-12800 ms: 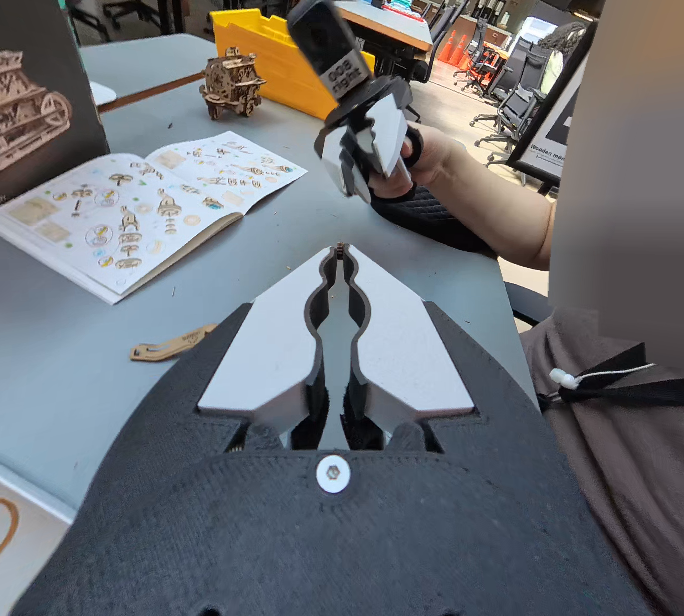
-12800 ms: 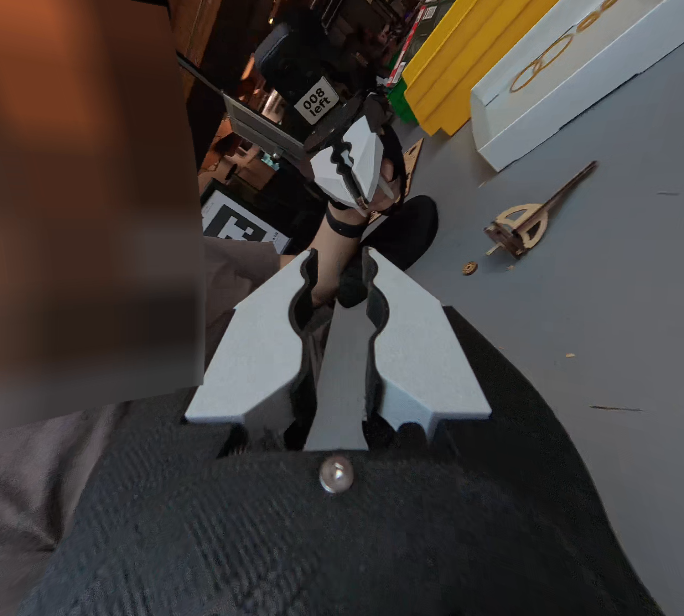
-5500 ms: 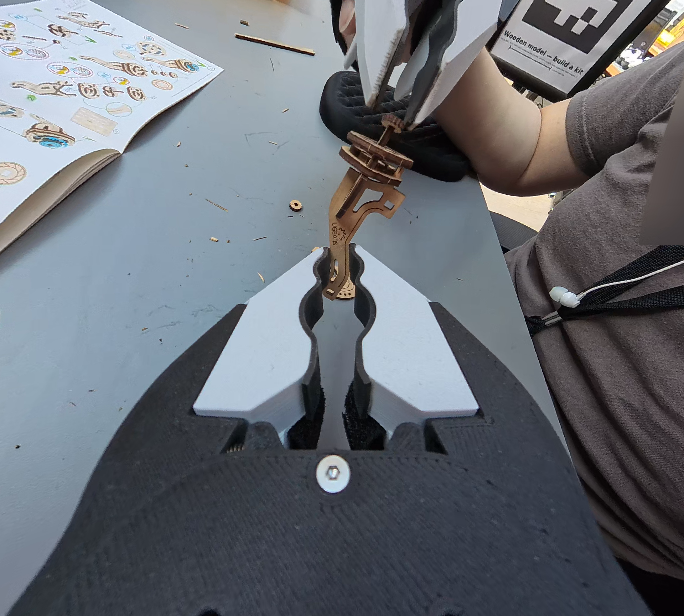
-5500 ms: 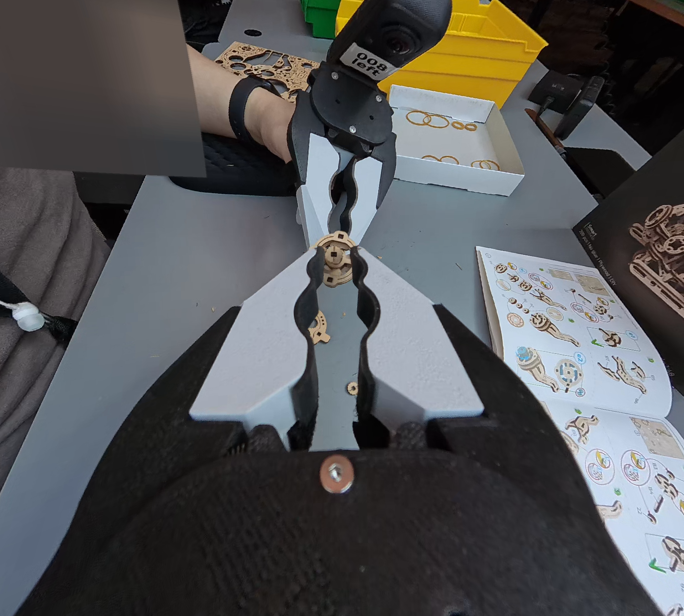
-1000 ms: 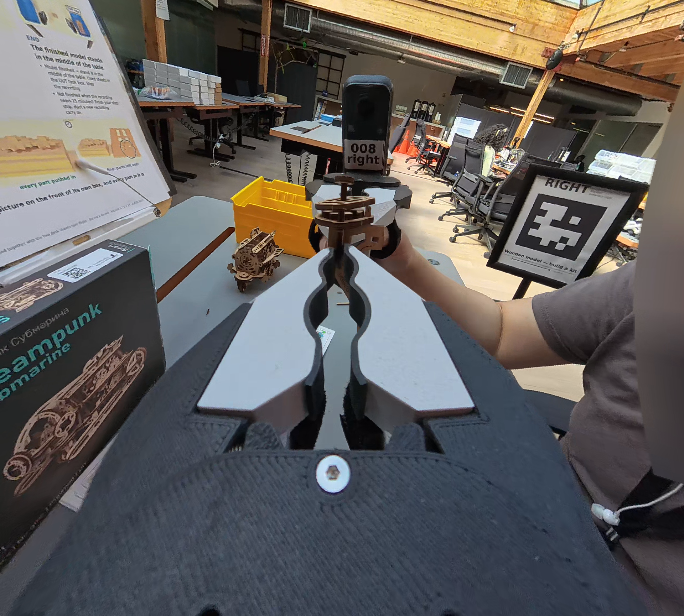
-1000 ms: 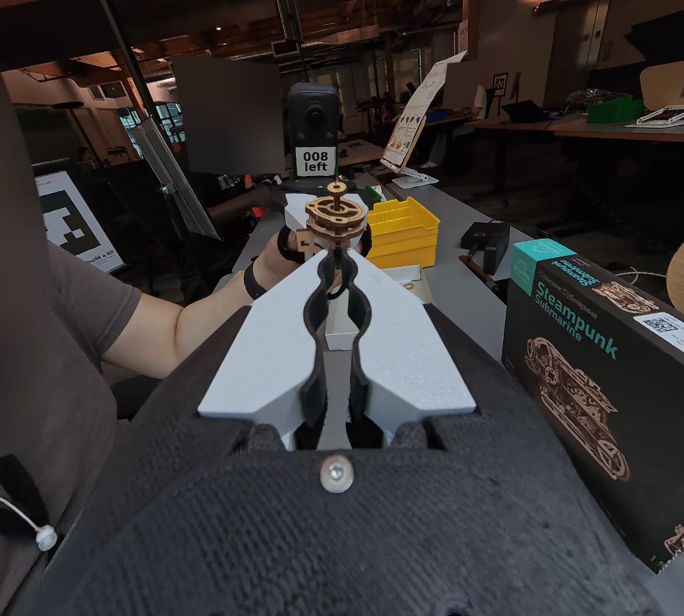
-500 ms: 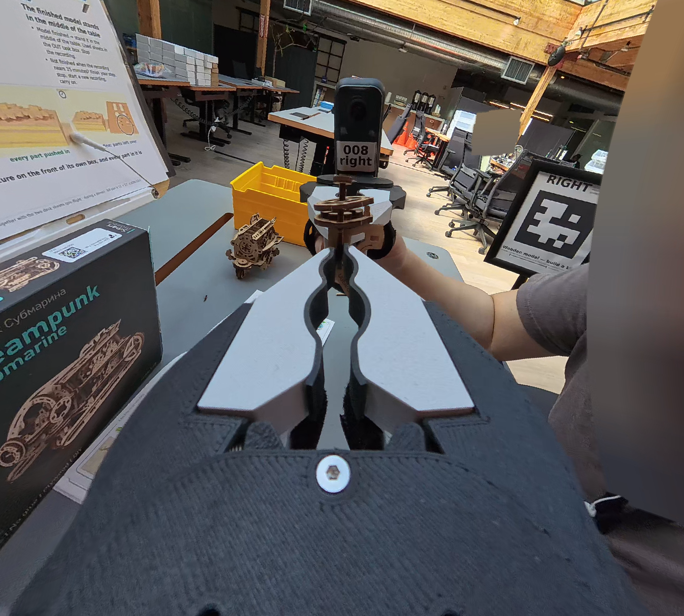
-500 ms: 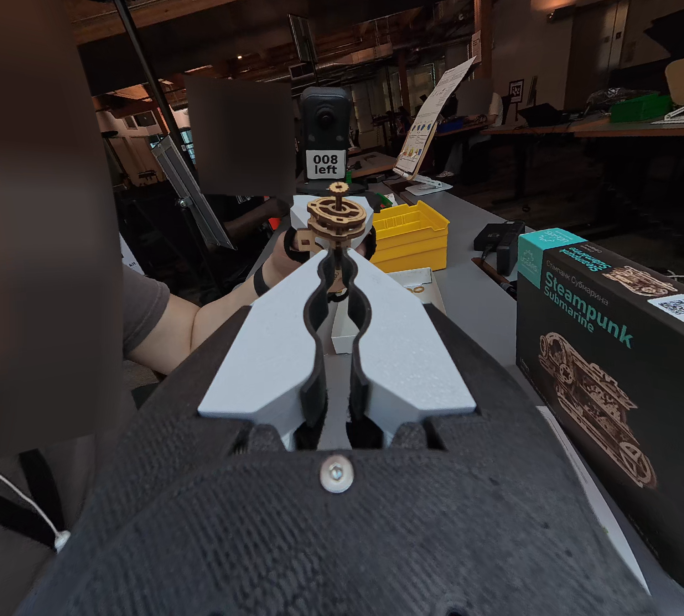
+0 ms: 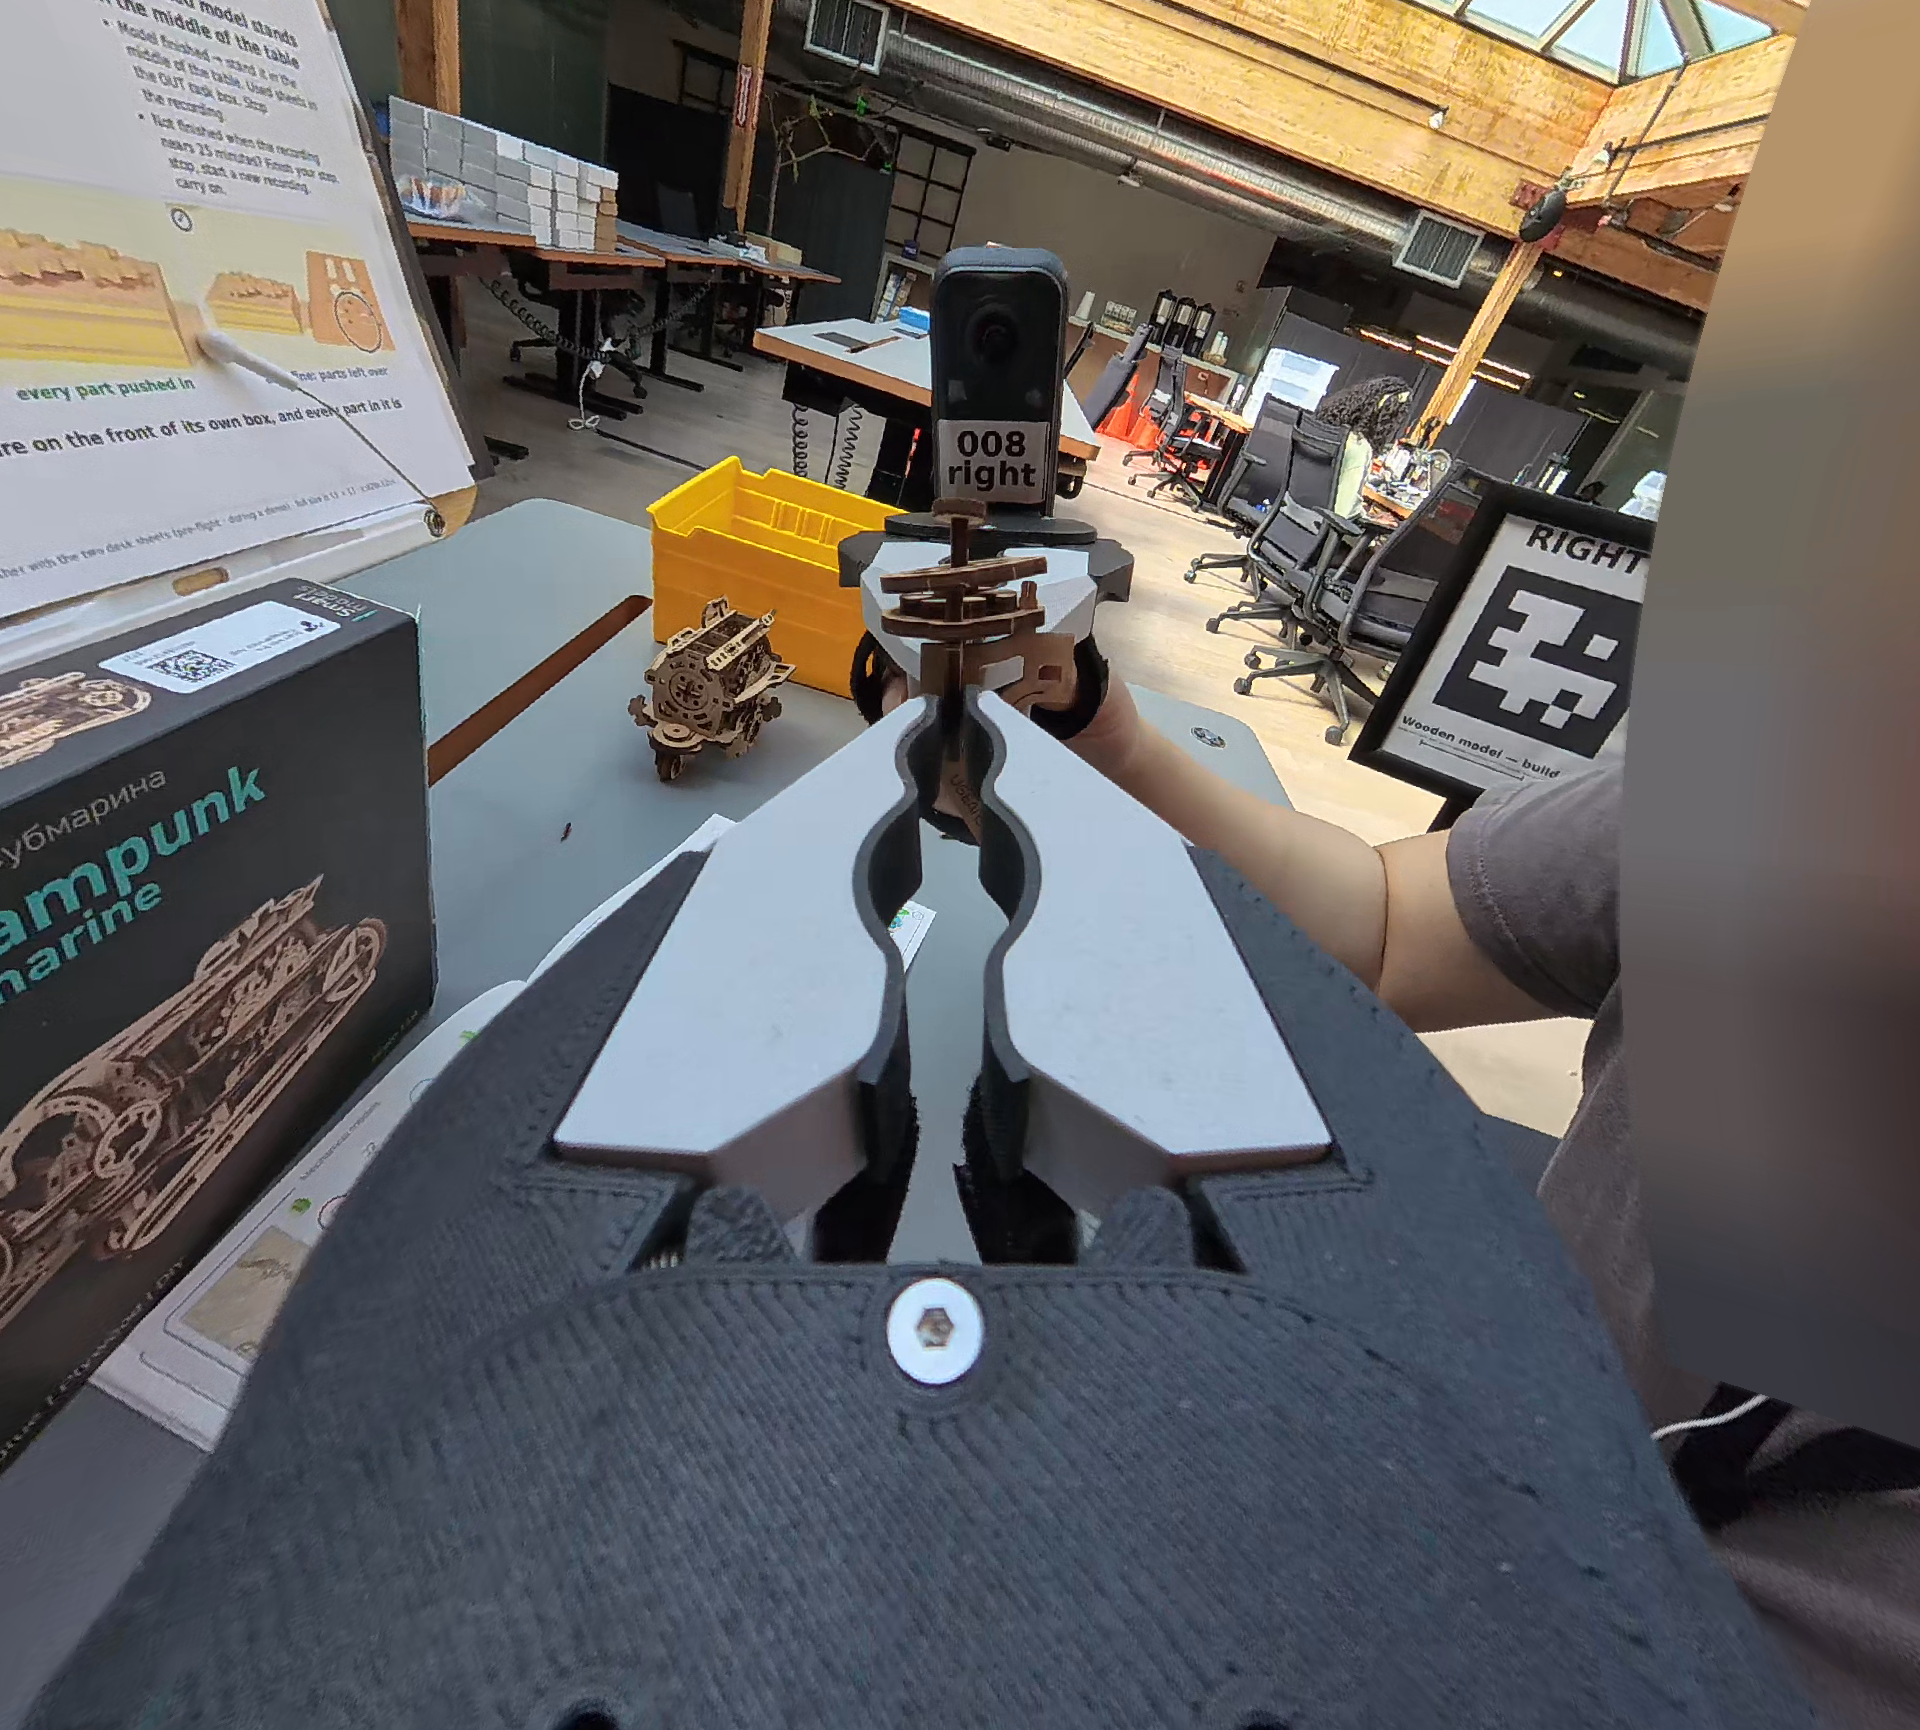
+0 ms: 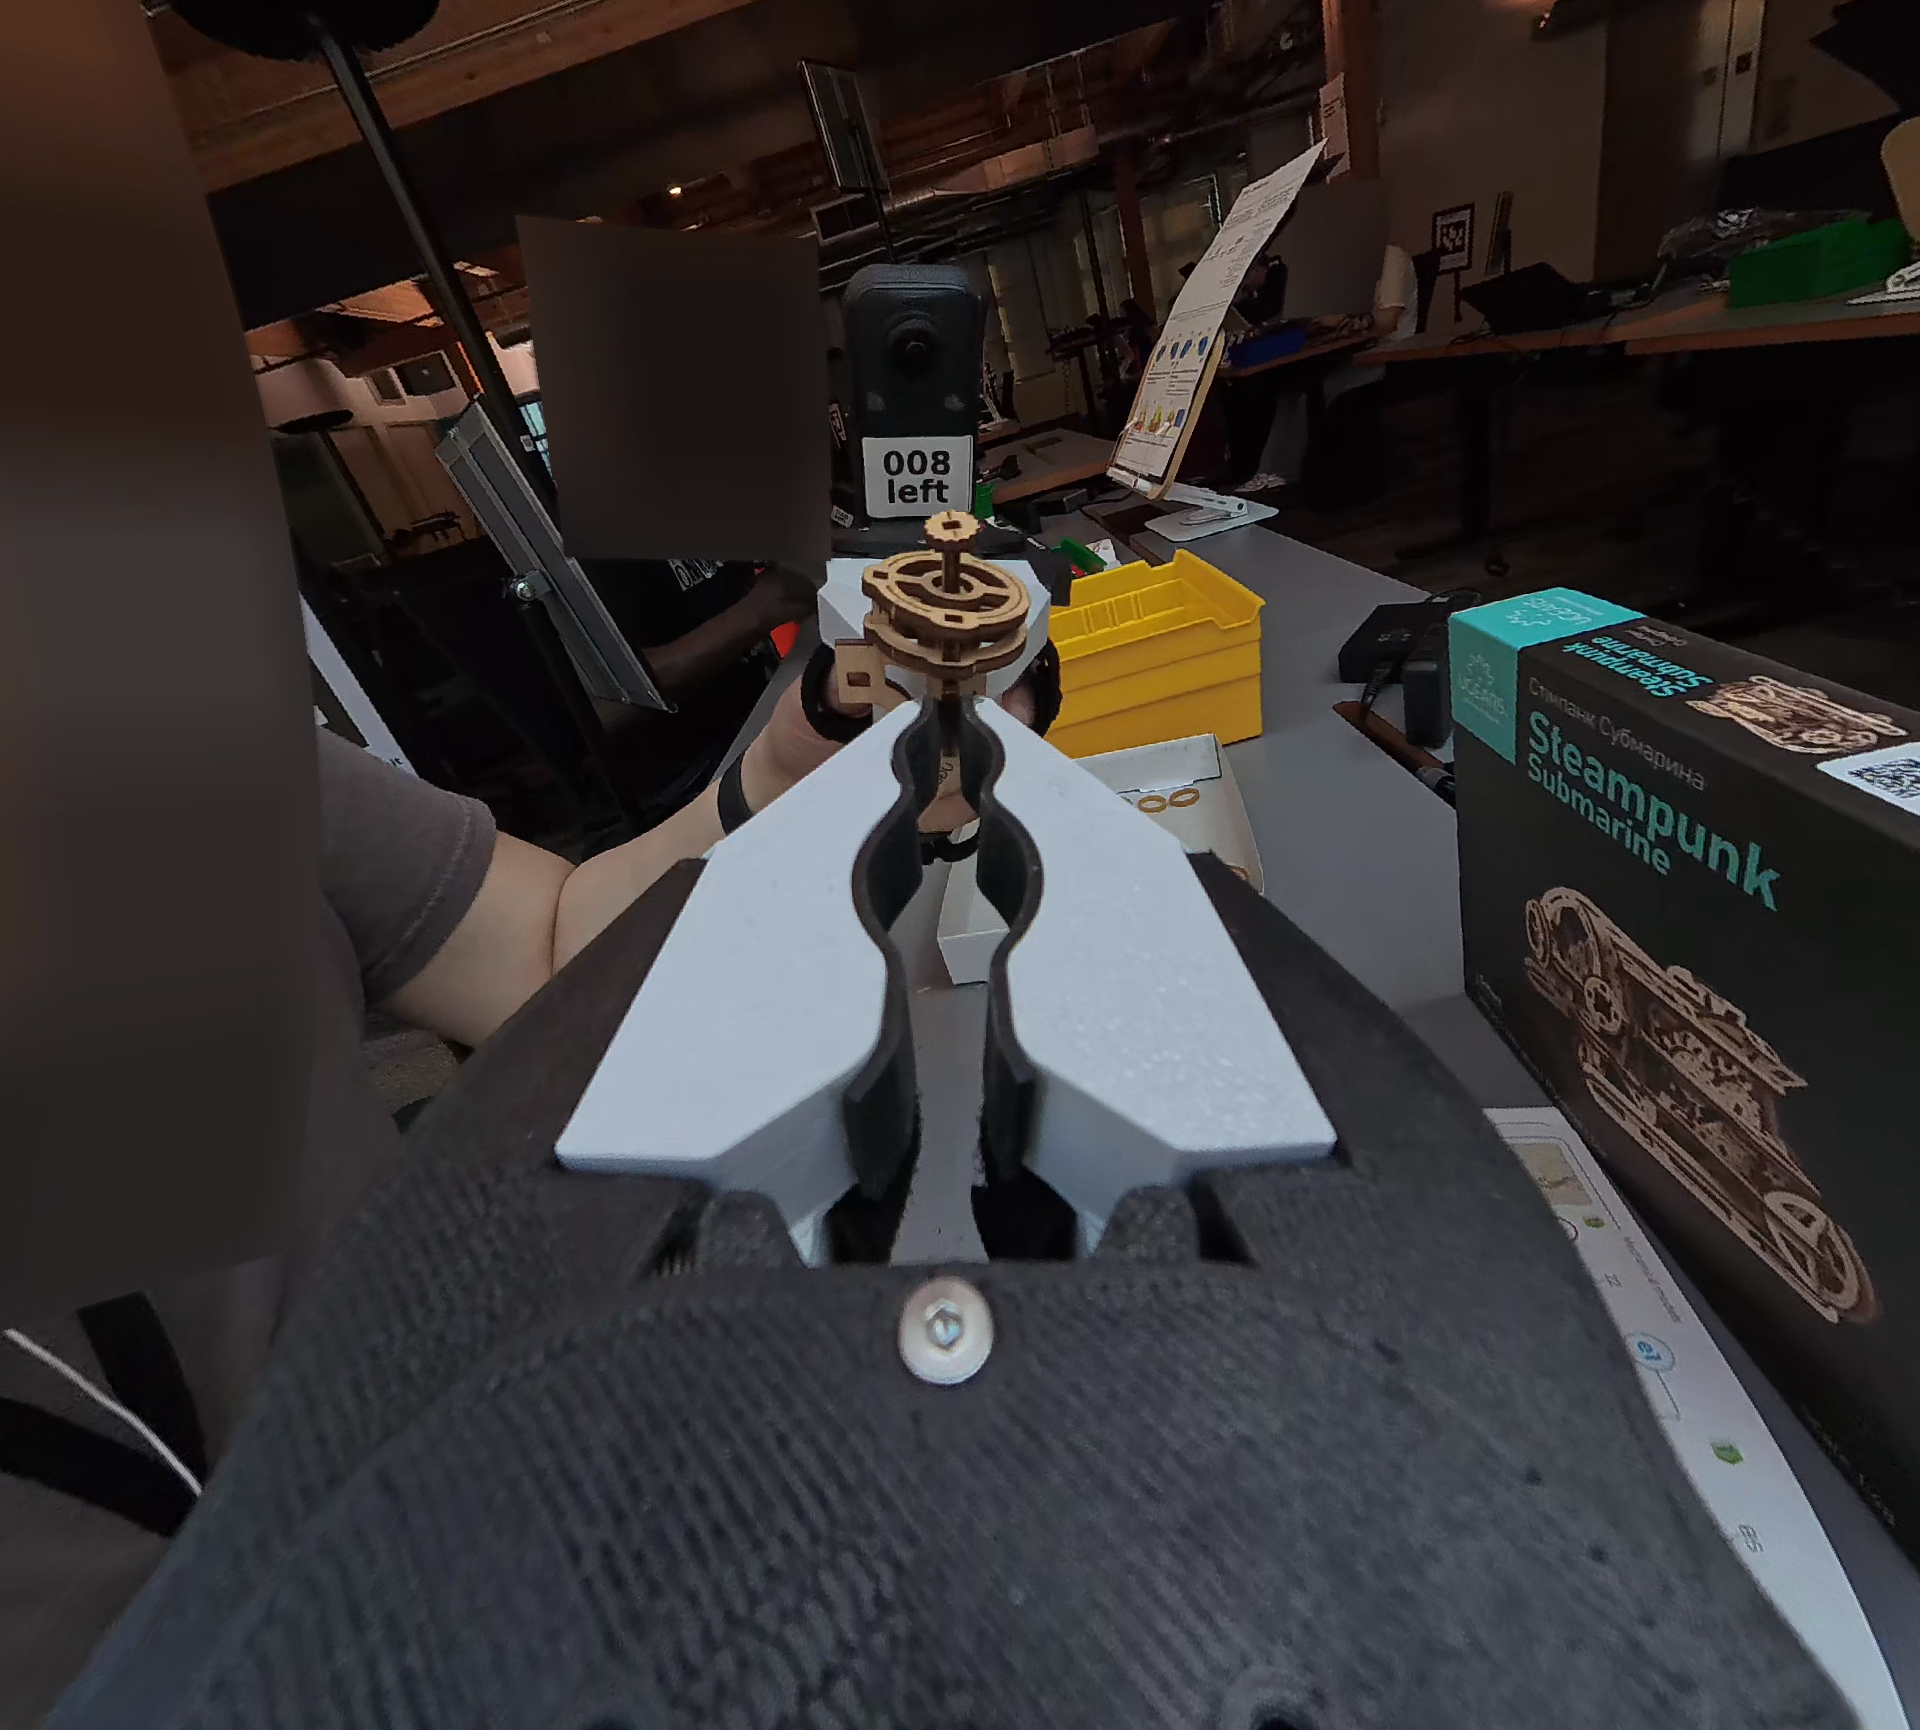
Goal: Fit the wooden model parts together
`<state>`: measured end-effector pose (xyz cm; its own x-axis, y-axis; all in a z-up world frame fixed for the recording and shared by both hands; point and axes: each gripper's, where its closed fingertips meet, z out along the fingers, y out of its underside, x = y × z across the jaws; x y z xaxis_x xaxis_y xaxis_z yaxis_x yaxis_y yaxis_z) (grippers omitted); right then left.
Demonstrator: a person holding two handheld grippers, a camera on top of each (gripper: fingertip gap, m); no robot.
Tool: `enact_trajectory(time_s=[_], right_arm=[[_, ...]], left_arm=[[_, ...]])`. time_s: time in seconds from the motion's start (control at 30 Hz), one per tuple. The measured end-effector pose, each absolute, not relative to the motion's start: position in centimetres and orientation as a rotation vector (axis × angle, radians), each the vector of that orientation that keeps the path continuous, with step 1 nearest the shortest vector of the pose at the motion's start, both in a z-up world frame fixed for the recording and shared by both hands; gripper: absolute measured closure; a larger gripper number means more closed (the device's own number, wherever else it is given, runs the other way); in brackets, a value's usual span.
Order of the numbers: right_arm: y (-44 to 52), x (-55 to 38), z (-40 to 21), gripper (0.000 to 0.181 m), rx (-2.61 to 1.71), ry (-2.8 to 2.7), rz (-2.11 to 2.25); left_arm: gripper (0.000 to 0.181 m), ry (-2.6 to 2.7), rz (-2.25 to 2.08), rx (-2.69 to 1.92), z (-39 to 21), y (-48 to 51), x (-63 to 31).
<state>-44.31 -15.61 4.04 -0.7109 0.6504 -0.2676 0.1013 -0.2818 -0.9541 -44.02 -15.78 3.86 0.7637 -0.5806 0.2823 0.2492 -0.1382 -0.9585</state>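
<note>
A small wooden subassembly (image 9: 961, 610), stacked round discs on a thin axle above a flat arm, is held upright in the air between my two grippers, which face each other. My left gripper (image 9: 951, 709) is shut on its flat lower arm. My right gripper (image 10: 948, 716) is shut on the same part just under the discs (image 10: 940, 610). The right gripper's white fingers (image 9: 1081, 600) show behind the discs in the left wrist view. The left gripper's white fingers (image 10: 842, 605) show behind them in the right wrist view.
On the grey table (image 9: 540, 807) stand a dark model box (image 9: 187, 901), a built wooden model (image 9: 707, 693) and a yellow bin (image 9: 769, 558). The right wrist view shows a white tray (image 10: 1174, 797) with rings, another yellow bin (image 10: 1153, 652) and an open booklet (image 10: 1662, 1368). My two grippers' fingertips are within a few centimetres of each other.
Over the last second both grippers keep their hold and barely move. Since 5.5 s ago the subassembly has been raised from low over the table and turned upright.
</note>
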Motion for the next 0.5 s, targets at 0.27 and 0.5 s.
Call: enact_trajectory(time_s=[0.27, 0.5], right_arm=[[-15.51, -44.11, 4.14, 0.180, -0.921, -1.605, 2.032], [-15.75, -43.70, 4.44, 0.180, -0.876, -1.626, 2.008]], left_arm=[[0.180, 0.270, -0.750, -1.519, 4.00, -15.67, -43.87], [0.181, 0.283, -0.792, -1.494, 4.31, -15.95, -43.49]])
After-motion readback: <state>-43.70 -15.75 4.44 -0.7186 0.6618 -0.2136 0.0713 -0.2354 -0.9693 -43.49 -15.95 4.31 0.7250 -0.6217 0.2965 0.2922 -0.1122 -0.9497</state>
